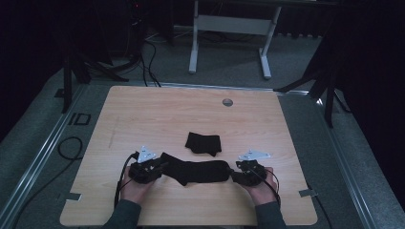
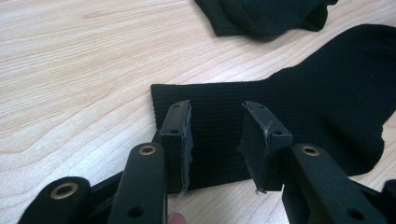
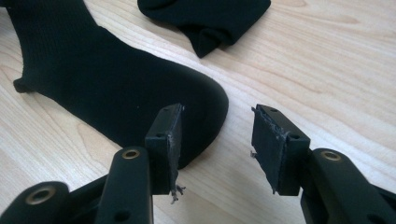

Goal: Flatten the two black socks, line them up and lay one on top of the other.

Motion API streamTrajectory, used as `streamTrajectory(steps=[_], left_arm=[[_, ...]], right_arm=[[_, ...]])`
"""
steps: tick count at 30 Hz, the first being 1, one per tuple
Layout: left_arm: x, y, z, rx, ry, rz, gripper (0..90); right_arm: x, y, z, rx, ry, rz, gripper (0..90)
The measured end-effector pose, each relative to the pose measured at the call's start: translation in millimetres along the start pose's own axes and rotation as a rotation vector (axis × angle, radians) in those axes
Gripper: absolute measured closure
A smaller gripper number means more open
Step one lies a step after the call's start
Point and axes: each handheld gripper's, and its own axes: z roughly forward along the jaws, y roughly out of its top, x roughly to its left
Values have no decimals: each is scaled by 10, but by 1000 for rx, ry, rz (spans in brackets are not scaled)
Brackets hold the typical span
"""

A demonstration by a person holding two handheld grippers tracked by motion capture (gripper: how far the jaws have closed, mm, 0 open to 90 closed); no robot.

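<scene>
Your left gripper [image 1: 160, 168] hovers over the cuff end of the flat black sock [image 1: 193, 171], jaws parted with the ribbed fabric showing between them but not pinched. Your right gripper [image 1: 235, 172] sits at the toe end, also released, one pad over the toe's edge and the other over bare table [image 1: 157, 114]. The sock lies stretched between your hands near the table's front edge, with the folded black sock [image 1: 204, 143] just behind it. If you close now, the right jaws will likely catch only the toe's edge, or nothing, and the fabric could slip free when you lift. The high view shows the whole layout; the gripper views alone reveal the gaps at the pads [image 2: 180, 133]
</scene>
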Motion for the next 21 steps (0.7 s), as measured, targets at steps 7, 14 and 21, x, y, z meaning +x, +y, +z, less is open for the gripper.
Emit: streamTrajectory(steps=[7, 14, 21], left_arm=[[7, -14, -26, 0, 1, -6, 620], [-8, -13, -13, 8, 6, 2, 609], [-2, -13, -12, 8, 7, -2, 606]], right_arm=[[-5, 209, -10, 6, 6, -58, 523], [87, 432, 63, 22, 42, -136, 523], [214, 616, 204, 36, 55, -198, 544]])
